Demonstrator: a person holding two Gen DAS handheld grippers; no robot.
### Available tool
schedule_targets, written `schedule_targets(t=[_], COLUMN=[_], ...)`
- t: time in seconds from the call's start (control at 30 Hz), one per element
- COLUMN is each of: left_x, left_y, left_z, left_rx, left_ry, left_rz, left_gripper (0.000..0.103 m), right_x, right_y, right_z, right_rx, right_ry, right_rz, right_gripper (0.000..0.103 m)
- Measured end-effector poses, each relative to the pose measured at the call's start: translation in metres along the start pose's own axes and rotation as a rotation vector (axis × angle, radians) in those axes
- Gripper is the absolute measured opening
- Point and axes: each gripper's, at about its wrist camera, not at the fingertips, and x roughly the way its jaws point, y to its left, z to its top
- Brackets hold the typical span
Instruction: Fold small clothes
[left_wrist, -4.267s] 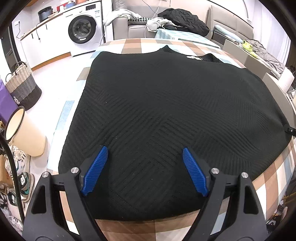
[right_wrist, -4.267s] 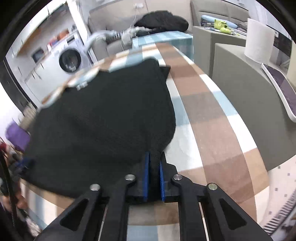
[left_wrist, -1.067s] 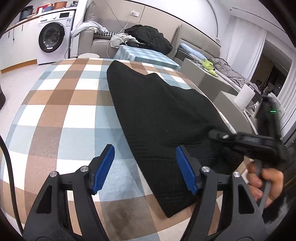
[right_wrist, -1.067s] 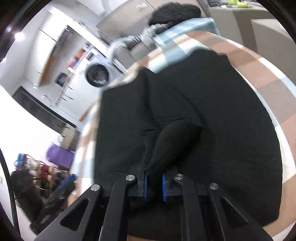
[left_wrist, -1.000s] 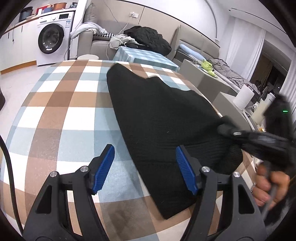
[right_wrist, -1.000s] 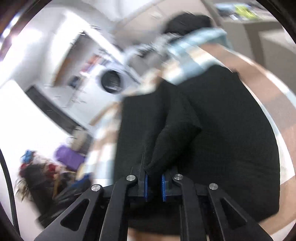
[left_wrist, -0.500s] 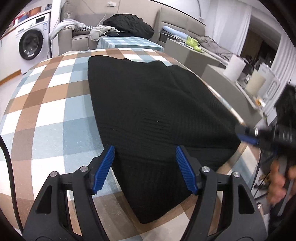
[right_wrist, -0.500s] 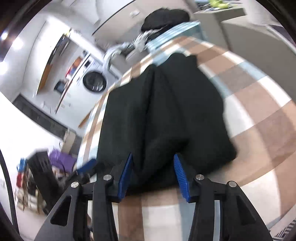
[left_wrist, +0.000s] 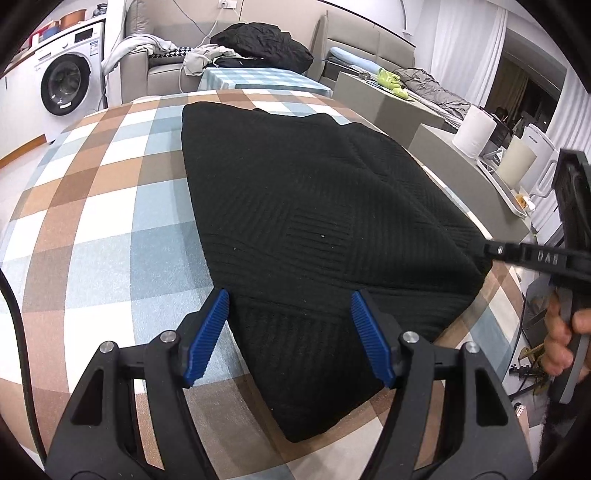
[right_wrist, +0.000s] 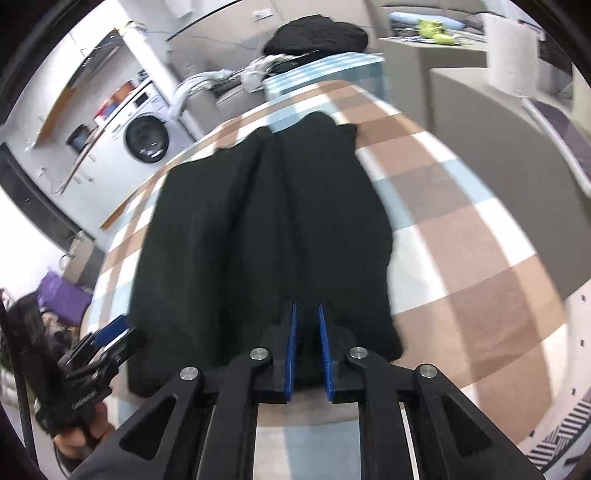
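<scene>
— How do my tools stand?
— Your left tool (left_wrist: 288, 334) gapes wide over the black sweater (left_wrist: 314, 229); your right tool (right_wrist: 306, 347) pinches its near hem.
— And the sweater?
— Folded lengthwise, running toward 12 o'clock on the checked tabletop (left_wrist: 92, 206).

The black garment (left_wrist: 314, 221) is a matt knit cloth with ribbed lines running in angled panels. Under it, the desk (left_wrist: 92, 206) wears a smooth checked cloth. My fingers (left_wrist: 207, 336) carry ridged blue plastic pads on matt black plastic arms with bright metal screws.
</scene>
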Motion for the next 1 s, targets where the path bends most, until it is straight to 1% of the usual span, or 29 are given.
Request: schedule_targets(t=[0.03,0.07,0.1,0.17,0.2,0.3,0.37,0.4,0.43,0.47,0.5,0.53,0.57,0.6,0.63,0.67,0.7,0.73,0.77,0.8,0.83,0.87,0.9,0.97,1.0], left_x=[-0.001,-0.002,-0.003,-0.005,-0.006,-0.011,-0.017,-0.018,-0.019,-0.019,-0.020,-0.021,-0.022,-0.022,-0.021,-0.020,-0.018,-0.017,-0.016,-0.015,-0.015,-0.014,-0.013,-0.011,-0.010], left_y=[0.000,0.001,0.002,0.004,0.006,0.010,0.014,0.015,0.018,0.019,0.021,0.023,0.024,0.025,0.026,0.027,0.027,0.026,0.025,0.023,0.020,0.018,0.017,0.013,0.011], left_z=[0.000,0.001,0.001,0.002,0.002,0.002,0.002,0.001,0.001,0.001,0.001,0.001,0.001,0.001,0.002,0.003,0.004,0.005,0.005,0.005,0.006,0.005,0.005,0.004,0.003], left_rx=[0.000,-0.002,-0.005,-0.018,-0.024,-0.032,-0.042,-0.045,-0.050,-0.053,-0.057,-0.060,-0.062,-0.064,-0.065,-0.066,-0.068,-0.070,-0.066,-0.061,-0.055,-0.051,-0.050,-0.049,-0.045], left_ry=[-0.001,-0.005,-0.008,-0.015,-0.018,-0.028,-0.041,-0.043,-0.044,-0.044,-0.044,-0.046,-0.049,-0.050,-0.050,-0.049,-0.047,-0.044,-0.045,-0.045,-0.045,-0.044,-0.042,-0.036,-0.032], left_rz=[0.002,0.005,0.005,0.001,0.002,0.024,0.030,0.033,0.043,0.051,0.059,0.062,0.060,0.060,0.061,0.059,0.059,0.059,0.054,0.052,0.053,0.051,0.043,0.027,0.022], left_gripper=[0.066,0.066,0.066,0.066,0.066,0.066,0.066,0.066,0.066,0.066,0.066,0.066,0.066,0.066,0.066,0.066,0.066,0.066,0.066,0.066,0.066,0.066,0.066,0.066,0.066], right_x=[-0.003,-0.007,-0.008,0.003,0.015,0.054,0.082,0.105,0.112,0.117,0.115,0.104,0.091,0.071,0.064,0.060,0.065,0.076,0.083,0.091,0.094,0.096,0.091,0.081,0.071], right_y=[0.002,0.005,0.009,0.020,0.026,0.038,0.042,0.041,0.039,0.040,0.043,0.050,0.058,0.071,0.078,0.084,0.088,0.087,0.084,0.077,0.073,0.067,0.055,0.038,0.027], right_z=[0.003,0.007,0.013,0.026,0.034,0.059,0.075,0.085,0.089,0.098,0.104,0.112,0.116,0.120,0.123,0.123,0.124,0.127,0.123,0.121,0.119,0.116,0.108,0.091,0.075], right_rx=[-0.003,-0.006,-0.010,-0.012,-0.010,0.003,0.008,0.030,0.056,0.053,0.036,0.003,-0.033,-0.103,-0.135,-0.162,-0.186,-0.191,-0.184,-0.163,-0.143,-0.119,-0.090,-0.069,-0.056], right_ry=[-0.025,-0.052,-0.066,-0.058,-0.037,0.014,0.077,0.143,0.155,0.153,0.145,0.099,0.043,-0.043,-0.086,-0.113,-0.119,-0.089,-0.051,-0.008,0.012,0.034,0.066,0.090,0.106], right_rz=[0.007,0.027,0.060,0.141,0.179,0.238,0.267,0.283,0.300,0.311,0.292,0.297,0.335,0.337,0.303,0.263,0.204,0.152,0.117,0.068,0.052,0.054,0.100,0.173,0.221], right_gripper=[0.015,0.018,0.027,0.037,0.037,0.037,0.037,0.034,0.030,0.021,0.011,0.010,0.009,0.009,0.009,0.009,0.012,0.017,0.022,0.027,0.029,0.031,0.031,0.032,0.033])
